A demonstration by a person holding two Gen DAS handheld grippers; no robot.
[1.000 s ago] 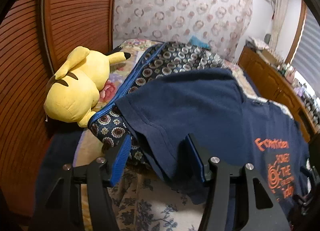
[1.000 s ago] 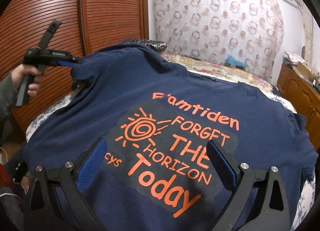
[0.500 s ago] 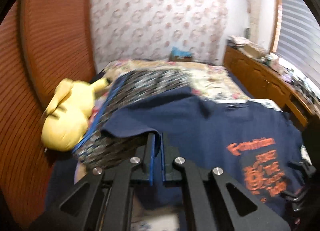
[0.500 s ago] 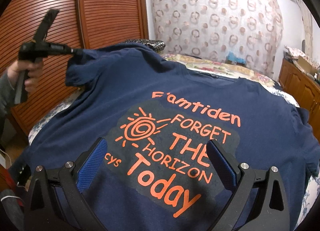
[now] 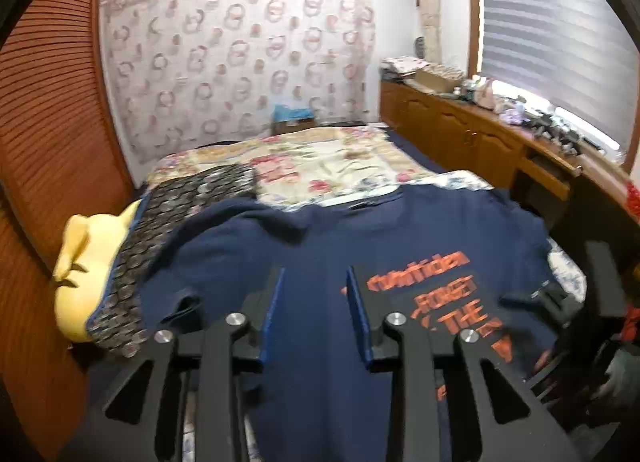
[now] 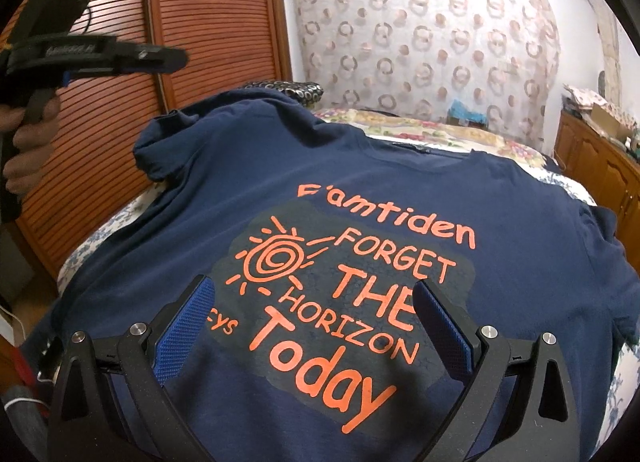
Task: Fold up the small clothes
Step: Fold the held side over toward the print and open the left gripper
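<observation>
A navy T-shirt with orange print lies spread flat on the bed, print side up; it also shows in the left wrist view. Its left sleeve lies loose and a little rumpled at the far left. My left gripper is open and empty, held above the shirt's left side; it shows in the right wrist view, raised clear of the sleeve. My right gripper is open and empty, hovering over the print near the shirt's hem.
A yellow plush toy and a dark patterned pillow lie at the bed's left edge by the slatted wooden wardrobe. A wooden counter with clutter runs along the right under the blinds. The floral bedspread extends beyond the shirt.
My left gripper closed on the left sleeve, then opened and let it go, rising and swinging right. The sleeve now lies on the bed. My right gripper has stayed still.
</observation>
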